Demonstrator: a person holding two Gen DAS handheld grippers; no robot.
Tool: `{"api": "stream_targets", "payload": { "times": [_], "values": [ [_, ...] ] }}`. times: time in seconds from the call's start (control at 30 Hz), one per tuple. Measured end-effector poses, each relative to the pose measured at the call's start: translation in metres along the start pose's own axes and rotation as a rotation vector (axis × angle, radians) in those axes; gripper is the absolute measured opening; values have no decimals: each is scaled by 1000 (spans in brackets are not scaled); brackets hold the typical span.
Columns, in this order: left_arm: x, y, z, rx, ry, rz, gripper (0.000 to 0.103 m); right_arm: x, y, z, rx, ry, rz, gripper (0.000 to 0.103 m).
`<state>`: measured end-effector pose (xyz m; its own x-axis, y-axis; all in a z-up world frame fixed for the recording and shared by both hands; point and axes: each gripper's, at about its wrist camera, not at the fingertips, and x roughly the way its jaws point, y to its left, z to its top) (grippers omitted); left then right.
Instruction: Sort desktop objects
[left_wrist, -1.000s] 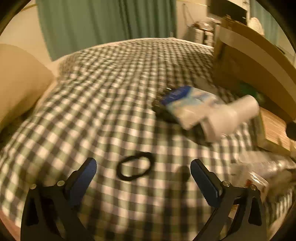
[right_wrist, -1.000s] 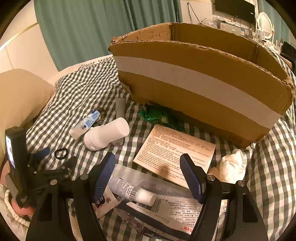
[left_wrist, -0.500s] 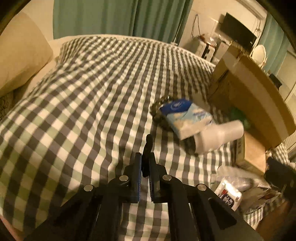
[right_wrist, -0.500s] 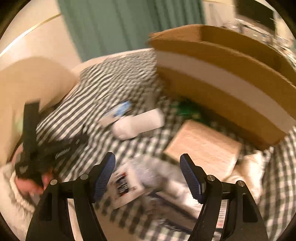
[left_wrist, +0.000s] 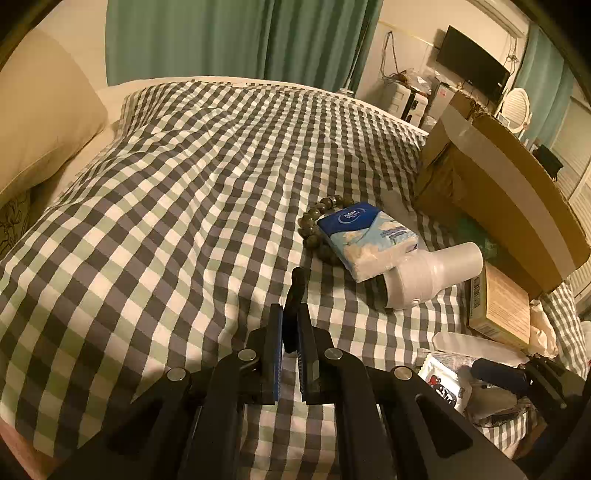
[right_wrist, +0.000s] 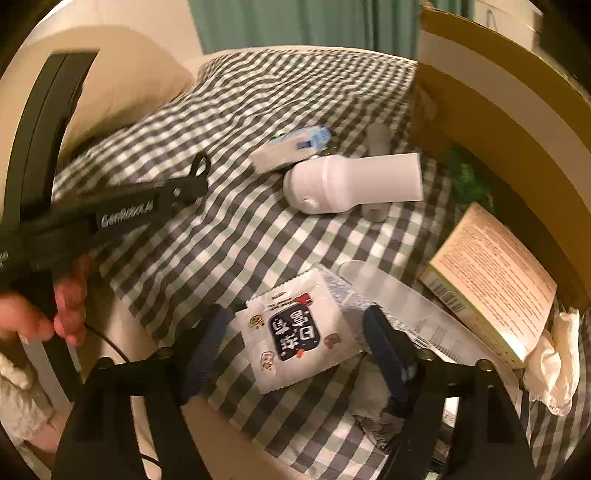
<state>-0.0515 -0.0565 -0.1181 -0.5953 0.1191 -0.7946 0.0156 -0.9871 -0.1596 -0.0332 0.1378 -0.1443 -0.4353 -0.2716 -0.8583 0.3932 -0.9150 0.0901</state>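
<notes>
- The left gripper (left_wrist: 290, 325) has its two blue pads pressed close together on a black hair tie (left_wrist: 295, 291), which stands up between them and sticks out past the tips, above the checked bedcover (left_wrist: 177, 206).
- In the right wrist view, the same loop (right_wrist: 199, 166) shows at the tip of the left gripper, lifted clear of the cloth, and a hand (right_wrist: 55, 310) holds the handle.
- The right gripper (right_wrist: 295, 343) is wide open, with its fingers on both sides of a white sachet (right_wrist: 295, 328) with a dark printed label; I cannot tell if the pads touch it.
- The sachet lies partly on a clear plastic package (right_wrist: 399, 295), near the bed edge.
- Just to the right is a flat box (right_wrist: 491, 280) with printed text, and a white crumpled tissue (right_wrist: 554, 354) lies beside it.
- Farther on, a white bottle (right_wrist: 351, 182) lies on its side on the cover.
- Behind it, touching it, is a blue and white tissue pack (left_wrist: 369, 240), which lies partly on a bead bracelet (left_wrist: 314, 225).
- A large cardboard box (left_wrist: 498, 181) with a pale tape band stands on the right, and something green (right_wrist: 465, 177) lies at its foot.
- At the far end there are a cream pillow (left_wrist: 40, 110) and green curtains (left_wrist: 240, 37).
</notes>
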Motion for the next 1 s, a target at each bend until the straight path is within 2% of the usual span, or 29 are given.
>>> {"api": "stream_targets", "payload": {
  "times": [0.1, 0.2, 0.3, 0.43, 0.5, 0.67, 0.7, 0.73, 0.77, 0.87, 1.0],
  "values": [
    [0, 1, 0, -5, 0, 0, 7, 6, 13, -1, -66, 6, -41, 89],
    [1, 2, -1, -10, 2, 0, 7, 9, 16, -4, -102, 9, -90, 89],
    [3, 3, -1, -10, 7, 4, 7, 12, 17, -2, -97, 14, -102, 89],
    [4, 4, -3, -12, 10, 16, 7, 18, 26, -5, -164, 25, -162, 88],
    [3, 3, -4, -12, 10, 22, 7, 21, 30, -7, -195, 29, -205, 83],
    [3, 3, -5, -12, 10, 29, 7, 21, 23, -6, -194, 16, -288, 51],
    [3, 4, -5, -13, 10, 29, 7, 20, 22, -5, -187, 13, -292, 49],
    [3, 4, -5, -14, 9, 31, 7, 17, 18, -4, -168, 0, -293, 35],
    [3, 4, -5, -14, 8, 33, 7, 15, 15, -4, -154, -6, -295, 28],
    [3, 4, -5, -15, 8, 36, 7, 6, -1, 0, -72, -26, -230, 19],
    [3, 4, -6, -12, 7, 37, 7, -5, -14, 1, 7, -53, -163, 14]
  ]
}}
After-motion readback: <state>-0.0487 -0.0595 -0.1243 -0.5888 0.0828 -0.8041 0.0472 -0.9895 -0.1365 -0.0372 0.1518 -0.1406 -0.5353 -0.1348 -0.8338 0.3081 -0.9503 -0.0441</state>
